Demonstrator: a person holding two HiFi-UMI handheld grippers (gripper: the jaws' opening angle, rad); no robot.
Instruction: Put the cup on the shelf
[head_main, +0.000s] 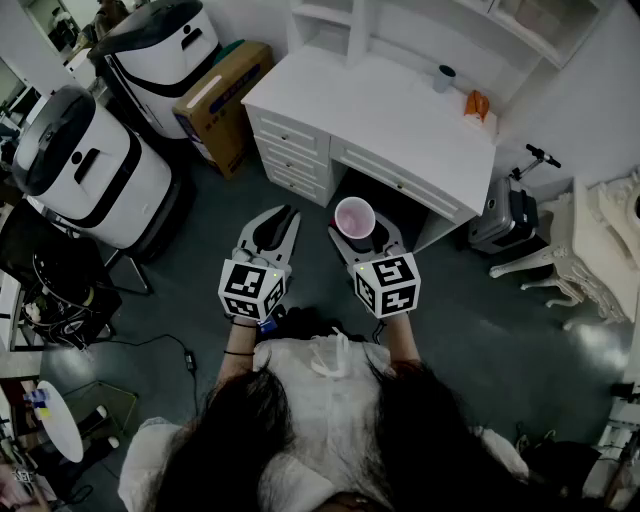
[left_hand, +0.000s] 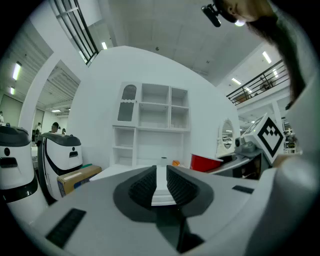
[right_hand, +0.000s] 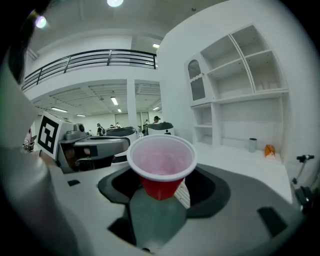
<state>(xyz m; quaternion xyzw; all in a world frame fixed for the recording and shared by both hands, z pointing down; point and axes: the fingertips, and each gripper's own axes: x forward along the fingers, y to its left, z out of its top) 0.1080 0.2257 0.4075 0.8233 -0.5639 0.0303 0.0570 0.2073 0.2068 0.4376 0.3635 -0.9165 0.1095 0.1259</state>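
Note:
A red cup (head_main: 354, 217) with a pale inside stands upright in my right gripper (head_main: 358, 234), whose jaws are shut on its lower wall. In the right gripper view the cup (right_hand: 161, 162) fills the middle, above the right gripper (right_hand: 160, 189). My left gripper (head_main: 279, 220) hangs beside it at the left, shut with nothing held; its pads (left_hand: 145, 186) nearly meet in the left gripper view, where the cup (left_hand: 205, 162) shows at the right. The white shelf unit (head_main: 345, 22) rises over a white desk (head_main: 395, 115) ahead, also seen as the shelf (left_hand: 155, 120) and the shelf (right_hand: 240, 82).
On the desk stand a small grey cup (head_main: 444, 78) and an orange thing (head_main: 477, 103). Two white-and-black machines (head_main: 90, 165) and a cardboard box (head_main: 225, 100) are at the left. A grey suitcase (head_main: 497, 215) and white ornate furniture (head_main: 590, 250) are at the right.

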